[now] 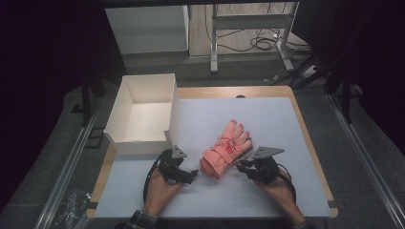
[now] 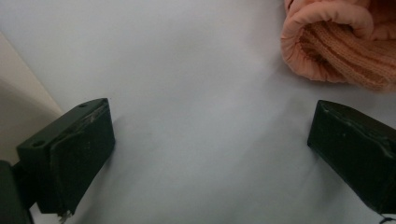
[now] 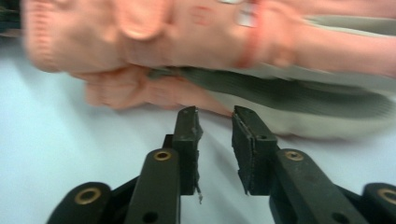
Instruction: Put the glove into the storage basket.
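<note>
- My right gripper stands slightly parted just short of the gloves, gripping nothing.
- My left gripper gapes wide over bare mat, by the cuff.
- The gloves lie stacked mid-table; I judge the box is their goal, so the whole move remains.

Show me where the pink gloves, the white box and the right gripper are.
pink gloves (image 1: pixel 224 149), high view, on the knitted back of the top glove.
white box (image 1: pixel 114 114), high view, on its left wall.
right gripper (image 3: pixel 215 122), right gripper view, midway between its fingers.
</note>
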The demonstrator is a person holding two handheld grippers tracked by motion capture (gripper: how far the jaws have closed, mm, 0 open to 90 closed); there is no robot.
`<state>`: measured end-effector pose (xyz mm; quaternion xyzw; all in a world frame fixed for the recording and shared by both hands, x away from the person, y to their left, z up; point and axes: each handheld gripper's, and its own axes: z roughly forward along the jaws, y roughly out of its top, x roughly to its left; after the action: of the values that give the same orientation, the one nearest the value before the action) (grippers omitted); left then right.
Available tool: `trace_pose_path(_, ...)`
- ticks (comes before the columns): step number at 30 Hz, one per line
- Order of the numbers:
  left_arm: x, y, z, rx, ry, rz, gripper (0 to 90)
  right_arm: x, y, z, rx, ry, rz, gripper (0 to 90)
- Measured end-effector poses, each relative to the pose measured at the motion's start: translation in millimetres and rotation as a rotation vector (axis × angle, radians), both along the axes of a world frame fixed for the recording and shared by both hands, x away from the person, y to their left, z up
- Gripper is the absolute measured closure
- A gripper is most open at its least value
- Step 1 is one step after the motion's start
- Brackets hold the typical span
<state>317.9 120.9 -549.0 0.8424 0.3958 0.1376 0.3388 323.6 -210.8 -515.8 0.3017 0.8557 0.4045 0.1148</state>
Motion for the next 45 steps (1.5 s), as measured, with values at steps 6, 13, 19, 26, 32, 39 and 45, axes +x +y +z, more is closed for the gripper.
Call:
trace_pose_path(6,0.0,-0.4,0.1,-0.004,0.000,0.003,0.6,6.4,-27.4,0.3,-0.007,-0.010,-0.086,59.5)
trace_pose_path(13,-0.5,0.3,6.5,-0.019,0.036,-0.027,2.2,13.6,-54.3,-4.5,-0.032,-0.024,-0.176,46.7)
trace_pose_path(19,-3.6,-0.1,19.8,-0.041,0.045,-0.058,1.3,19.5,-69.7,-7.0,-0.069,-0.052,-0.243,34.8)
trace_pose_path(26,-1.6,2.1,40.8,-0.057,0.061,-0.078,0.7,26.3,-80.9,-12.0,-0.109,-0.039,-0.304,23.4)
trace_pose_path(32,2.5,-0.3,62.2,-0.068,0.074,-0.095,0.6,27.5,-81.1,-12.8,-0.110,-0.030,-0.315,20.4)
trace_pose_path(39,8.3,-11.2,90.3,-0.093,0.068,-0.123,0.6,27.3,-81.2,-13.3,-0.109,-0.031,-0.317,20.1)
trace_pose_path(45,16.6,-36.6,107.0,-0.076,0.059,-0.172,0.1,27.1,-81.1,-13.6,-0.108,-0.034,-0.320,20.0)
